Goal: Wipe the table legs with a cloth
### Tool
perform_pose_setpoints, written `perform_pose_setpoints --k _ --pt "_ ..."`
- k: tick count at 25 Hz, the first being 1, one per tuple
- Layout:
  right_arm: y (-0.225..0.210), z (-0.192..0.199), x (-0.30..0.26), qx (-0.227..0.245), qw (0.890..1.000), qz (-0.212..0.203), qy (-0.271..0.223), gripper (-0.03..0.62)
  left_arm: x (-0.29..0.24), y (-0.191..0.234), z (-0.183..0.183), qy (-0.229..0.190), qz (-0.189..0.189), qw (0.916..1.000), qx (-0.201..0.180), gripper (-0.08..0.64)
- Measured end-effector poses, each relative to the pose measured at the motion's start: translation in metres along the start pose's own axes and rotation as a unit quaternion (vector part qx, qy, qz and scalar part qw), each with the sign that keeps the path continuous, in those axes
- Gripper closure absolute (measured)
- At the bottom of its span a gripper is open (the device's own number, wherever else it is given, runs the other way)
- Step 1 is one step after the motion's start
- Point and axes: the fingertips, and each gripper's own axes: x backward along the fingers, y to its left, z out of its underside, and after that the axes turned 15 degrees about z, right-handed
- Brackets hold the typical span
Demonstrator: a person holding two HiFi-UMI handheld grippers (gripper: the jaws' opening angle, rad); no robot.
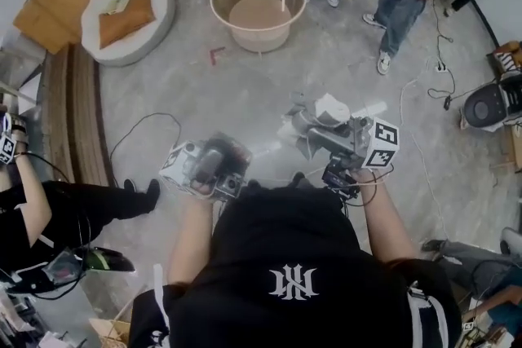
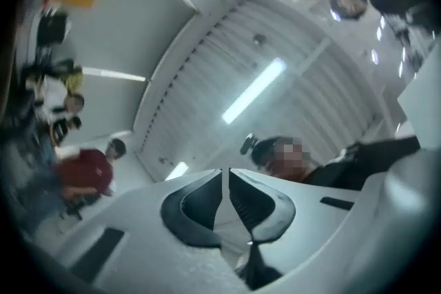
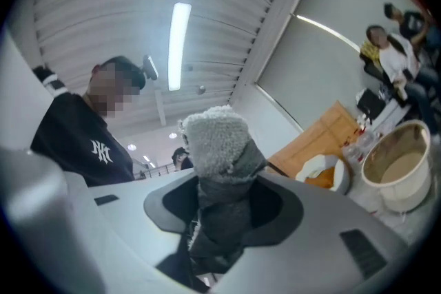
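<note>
A fuzzy, looped grey cloth (image 3: 215,141) is pinched between the smooth moulded jaws of the right gripper (image 3: 222,200), its bunched end standing above them. The left gripper (image 2: 226,182) is held with its ribbed jaws pressed almost together, nothing between them. A round pale tub (image 1: 259,4), possibly plastic, is set well ahead on the mottled grey floor (image 1: 245,94).

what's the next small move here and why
Probably tip the right claw down and forward toward the round table. It is shut on the grey cloth, so the cloth is ready, but it points up at the ceiling. The table stands apart across the floor, with nothing touching it yet.
</note>
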Motion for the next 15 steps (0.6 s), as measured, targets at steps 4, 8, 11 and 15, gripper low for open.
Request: perform_pose_setpoints --k 4,8,11,15 --pt "0.043 0.016 -0.012 -0.006 0.998 -0.059 -0.010 0.440 0.000 -0.007 -0.007 0.036 -0.038 0.9976 -0.046 0.554" --pt "0.070 0.027 -0.017 0.004 0.995 -0.102 0.010 0.440 0.034 0.015 0.022 0.183 -0.129 0.9730 -0.058 0.554" --pt "0.060 0.037 -0.023 0.034 0.997 -0.059 0.026 0.440 0.081 0.037 0.039 0.275 -0.226 0.9303 -0.086 0.554" --pt "0.023 0.077 -0.015 0.091 0.990 0.025 0.103 0.440 0.176 0.040 0.073 0.330 -0.311 0.8909 -0.026 0.554"
